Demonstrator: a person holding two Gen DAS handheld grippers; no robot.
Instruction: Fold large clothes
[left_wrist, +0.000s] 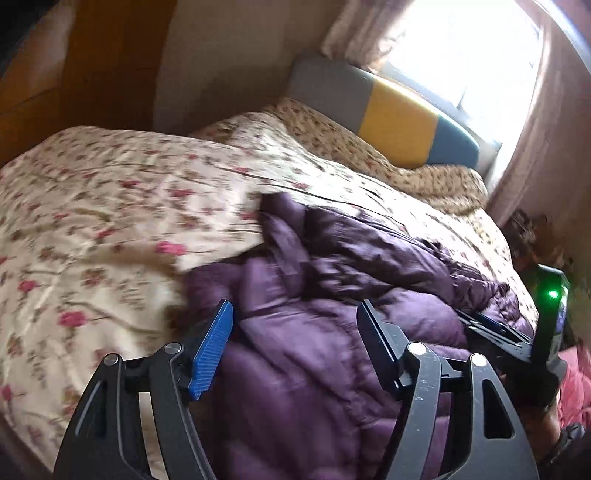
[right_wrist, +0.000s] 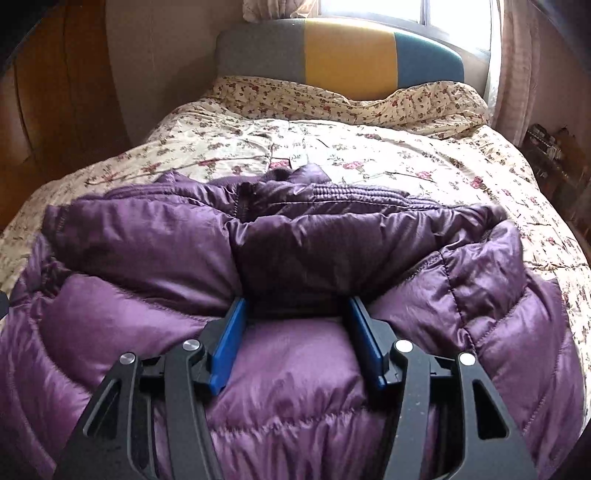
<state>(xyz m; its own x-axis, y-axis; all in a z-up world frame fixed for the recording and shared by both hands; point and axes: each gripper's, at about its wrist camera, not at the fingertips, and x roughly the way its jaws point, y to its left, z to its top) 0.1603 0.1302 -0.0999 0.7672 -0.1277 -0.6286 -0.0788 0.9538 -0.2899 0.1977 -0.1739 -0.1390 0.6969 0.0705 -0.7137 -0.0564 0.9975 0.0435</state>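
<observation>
While the purple jacket (right_wrist: 295, 258) lies bunched on the bed (right_wrist: 369, 147), the right gripper (right_wrist: 295, 314) sits low against it, fingers spread, with a fold of padding between them but not pinched. The left gripper (left_wrist: 295, 325) hovers over the jacket (left_wrist: 314, 295), fingers spread and holding nothing. Farther off is a striped headboard (right_wrist: 343, 55) under a bright window (right_wrist: 406, 11).

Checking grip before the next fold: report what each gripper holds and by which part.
Nothing is held. The left gripper hangs open above the purple puffer jacket; the right gripper is open too, its fingers against a padded fold, not clamped.
</observation>
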